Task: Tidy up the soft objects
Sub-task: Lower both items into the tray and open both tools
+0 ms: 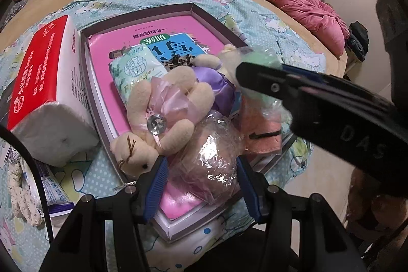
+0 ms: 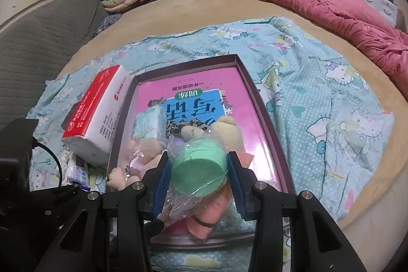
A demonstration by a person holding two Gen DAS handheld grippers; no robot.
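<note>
**Two wrapped sponges held over a filling tray**

While the right gripper (image 2: 197,179) clenches a green sponge in a clear wrapper (image 2: 197,170), its blue pads press the round sides, so the soft puck is pinched across its width and the loose wrapper hangs below the jaws. It hangs over the near end of the shallow box (image 2: 265,114), probably so it can be set down among the soft things gathered there.

In the left wrist view, the left gripper (image 1: 201,180) straddles a pinkish sponge in crinkled plastic (image 1: 211,157). Its pads sit against both sides of the bundle, so I judge it grasped, though the wrapper's glare hides how firmly. That bundle rests on the near edge of the box.

Just left of it lies a cream plush bear (image 1: 158,124) with a pink bow and a clear gem, head towards the near rim. Farther in are a pale green tissue pack (image 1: 135,73), a purple cloth (image 1: 214,83) and an orange fabric piece (image 1: 262,131), all on a pink book cover lining the box. A red-and-white tissue block (image 1: 48,83) stands outside, against the left wall.

Hidden parts: the right gripper's arm covers the box's right side in the left view; a second plush and a leopard-print item are mostly buried; the box's near corner is cut off by the fingers.
</note>
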